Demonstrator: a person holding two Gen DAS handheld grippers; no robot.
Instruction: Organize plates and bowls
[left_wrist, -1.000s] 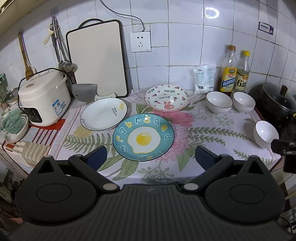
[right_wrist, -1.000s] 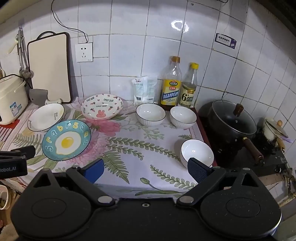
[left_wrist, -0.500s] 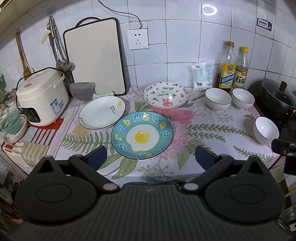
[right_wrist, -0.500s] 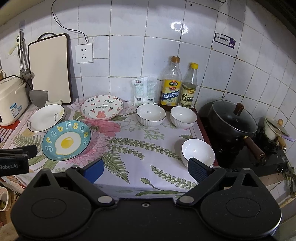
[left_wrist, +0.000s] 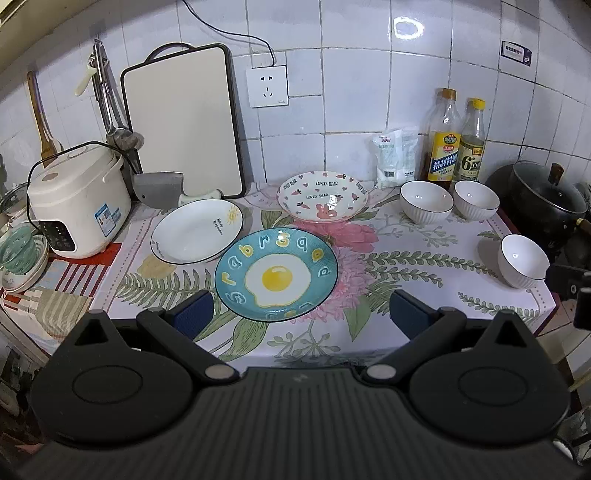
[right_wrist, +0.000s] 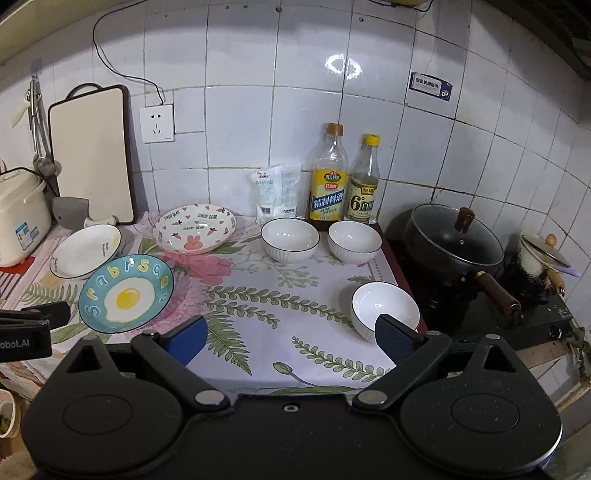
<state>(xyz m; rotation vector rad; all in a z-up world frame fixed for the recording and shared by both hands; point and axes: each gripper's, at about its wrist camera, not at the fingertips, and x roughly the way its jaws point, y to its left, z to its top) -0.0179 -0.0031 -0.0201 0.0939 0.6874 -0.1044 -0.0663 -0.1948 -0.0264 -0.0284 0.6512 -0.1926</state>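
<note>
With both grippers' fingers spread and empty, the egg plate (left_wrist: 276, 274) ahead between the left fingers (left_wrist: 192, 309) should be gripped squarely by its near rim.

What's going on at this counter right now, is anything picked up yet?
Nothing is held. The left gripper hangs open in front of the egg plate, and the right gripper is open near the lone white bowl. The white plate, bunny plate and two back bowls sit unstacked on the floral cloth.
</note>
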